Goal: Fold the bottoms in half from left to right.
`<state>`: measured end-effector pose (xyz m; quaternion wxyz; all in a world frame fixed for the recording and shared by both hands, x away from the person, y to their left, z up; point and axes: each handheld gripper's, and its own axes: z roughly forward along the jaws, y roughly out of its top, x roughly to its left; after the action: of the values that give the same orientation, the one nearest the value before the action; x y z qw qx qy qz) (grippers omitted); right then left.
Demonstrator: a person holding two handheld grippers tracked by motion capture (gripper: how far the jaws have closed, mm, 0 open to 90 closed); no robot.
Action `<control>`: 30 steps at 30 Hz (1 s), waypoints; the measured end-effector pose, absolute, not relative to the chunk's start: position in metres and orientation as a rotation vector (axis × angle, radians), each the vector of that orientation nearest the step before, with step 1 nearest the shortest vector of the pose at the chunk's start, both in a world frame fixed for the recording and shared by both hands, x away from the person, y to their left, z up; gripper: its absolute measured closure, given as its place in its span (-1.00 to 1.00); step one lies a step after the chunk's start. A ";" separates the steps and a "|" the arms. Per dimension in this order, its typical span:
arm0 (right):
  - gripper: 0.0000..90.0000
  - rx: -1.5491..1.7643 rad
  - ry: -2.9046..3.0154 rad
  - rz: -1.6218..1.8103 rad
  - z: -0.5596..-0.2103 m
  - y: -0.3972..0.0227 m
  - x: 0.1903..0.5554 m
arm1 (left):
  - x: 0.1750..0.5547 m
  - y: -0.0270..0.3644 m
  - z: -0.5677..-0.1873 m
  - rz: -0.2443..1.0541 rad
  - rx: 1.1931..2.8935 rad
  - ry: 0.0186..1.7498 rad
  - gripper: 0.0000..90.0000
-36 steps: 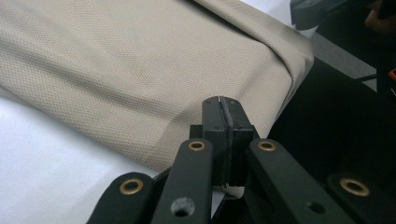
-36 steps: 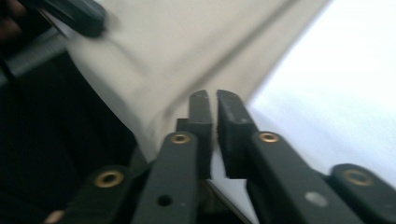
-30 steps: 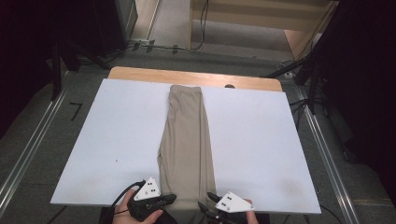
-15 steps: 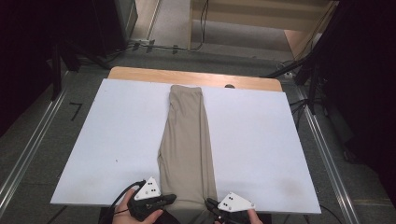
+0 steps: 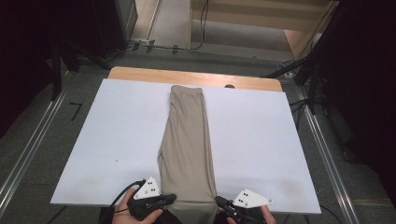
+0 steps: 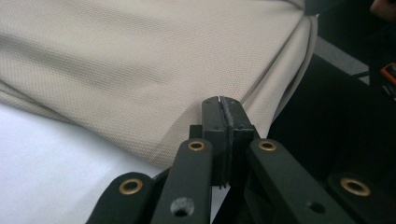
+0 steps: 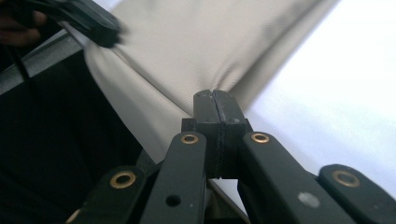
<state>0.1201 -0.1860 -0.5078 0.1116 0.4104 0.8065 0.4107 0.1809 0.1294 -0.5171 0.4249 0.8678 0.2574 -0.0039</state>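
Folded beige trousers (image 5: 187,144) along white bench (image 5: 93,140); left gripper (image 5: 163,200) and right gripper (image 5: 222,203), just closed, pinching near hem.

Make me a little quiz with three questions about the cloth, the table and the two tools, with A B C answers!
1. Where does the beige cloth lie on the white table?
A. down the middle
B. in the far left corner
C. along the right edge

2. How many pieces of cloth are on the table?
A. three
B. two
C. one

3. How is the right tool?
A. wide open above the cloth
B. shut on the cloth's near edge
C. lying loose on the floor

Answers:
1 A, since the high view shows the cloth running from the far edge to the near edge along the middle.
2 C, since one folded beige strip lies there.
3 B, since the right gripper view shows its jaws pressed together with fabric bunched at their tips, having just closed; the left tool pinches the other near corner.
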 end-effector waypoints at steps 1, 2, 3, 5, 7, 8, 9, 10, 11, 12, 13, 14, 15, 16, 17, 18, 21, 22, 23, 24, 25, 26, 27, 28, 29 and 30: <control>0.94 1.223 2.370 1.191 -0.510 -0.188 0.121 | 0.181 0.130 -0.518 -0.022 2.160 0.647 0.97; 0.94 1.234 2.377 1.168 -0.512 -0.189 0.122 | 0.181 0.130 -0.517 -0.038 2.155 0.640 0.90; 0.94 1.239 2.382 1.157 -0.514 -0.189 0.123 | 0.181 0.130 -0.516 -0.043 2.150 0.627 0.75; 0.95 1.225 2.386 1.129 -0.514 -0.189 0.123 | 0.180 0.132 -0.512 -0.012 2.147 0.615 0.42; 0.95 1.215 2.375 1.134 -0.510 -0.191 0.122 | 0.181 0.141 -0.506 0.007 2.108 0.625 0.33; 0.95 1.212 2.365 1.152 -0.508 -0.193 0.121 | 0.183 0.146 -0.504 0.017 2.087 0.636 0.33; 0.95 1.216 2.354 1.171 -0.506 -0.196 0.121 | 0.184 0.151 -0.502 0.025 2.070 0.647 0.33; 0.95 1.226 2.340 1.184 -0.504 -0.200 0.121 | 0.186 0.156 -0.502 0.031 2.063 0.658 0.35; 0.95 1.241 2.325 1.191 -0.503 -0.204 0.122 | 0.187 0.159 -0.502 0.033 2.059 0.671 0.38; 0.95 1.261 2.310 1.195 -0.503 -0.208 0.123 | 0.188 0.160 -0.503 0.028 2.058 0.677 0.40; 0.95 1.278 2.296 1.193 -0.503 -0.213 0.124 | 0.188 0.160 -0.504 0.024 2.066 0.681 0.42; 0.95 1.292 2.278 1.187 -0.504 -0.217 0.126 | 0.188 0.159 -0.504 0.022 2.078 0.676 0.42; 0.95 1.312 2.265 1.180 -0.505 -0.221 0.127 | 0.186 0.156 -0.505 0.021 2.083 0.676 0.42; 0.94 1.329 2.253 1.170 -0.506 -0.224 0.128 | 0.185 0.153 -0.505 0.016 2.095 0.672 0.42; 0.93 1.334 2.242 1.154 -0.508 -0.226 0.130 | 0.183 0.150 -0.506 0.015 2.105 0.667 0.41; 0.93 1.344 2.237 1.147 -0.510 -0.227 0.131 | 0.181 0.146 -0.507 0.016 2.120 0.659 0.39; 0.82 1.365 2.244 1.135 -0.516 -0.226 0.133 | 0.174 0.134 -0.514 0.007 2.164 0.653 0.29; 0.80 1.366 2.242 1.140 -0.517 -0.227 0.134 | 0.170 0.132 -0.514 0.029 2.152 0.660 0.25; 0.77 1.375 2.245 1.158 -0.517 -0.227 0.134 | 0.167 0.130 -0.514 0.055 2.154 0.670 0.22; 0.73 1.377 2.243 1.181 -0.518 -0.228 0.134 | 0.164 0.128 -0.514 0.084 2.156 0.680 0.22; 0.71 1.371 2.235 1.186 -0.518 -0.228 0.134 | 0.160 0.126 -0.515 0.122 2.155 0.687 0.22; 0.69 1.370 2.234 1.186 -0.518 -0.228 0.134 | 0.156 0.124 -0.516 0.168 2.160 0.683 0.22; 0.67 1.365 2.234 1.188 -0.518 -0.228 0.135 | 0.151 0.121 -0.517 0.225 2.174 0.670 0.23; 0.66 1.365 2.239 1.186 -0.518 -0.227 0.135 | 0.147 0.119 -0.517 0.294 2.194 0.659 0.31; 0.66 1.366 2.240 1.186 -0.519 -0.226 0.135 | 0.144 0.117 -0.517 0.333 2.207 0.645 0.38; 0.65 1.359 2.245 1.184 -0.519 -0.225 0.135 | 0.142 0.115 -0.517 0.353 2.211 0.639 0.42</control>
<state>0.1352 -0.2253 -0.5194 0.1307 0.4680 0.7731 0.4078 0.1425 0.1153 -0.5172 0.3954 0.8722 0.2520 0.1394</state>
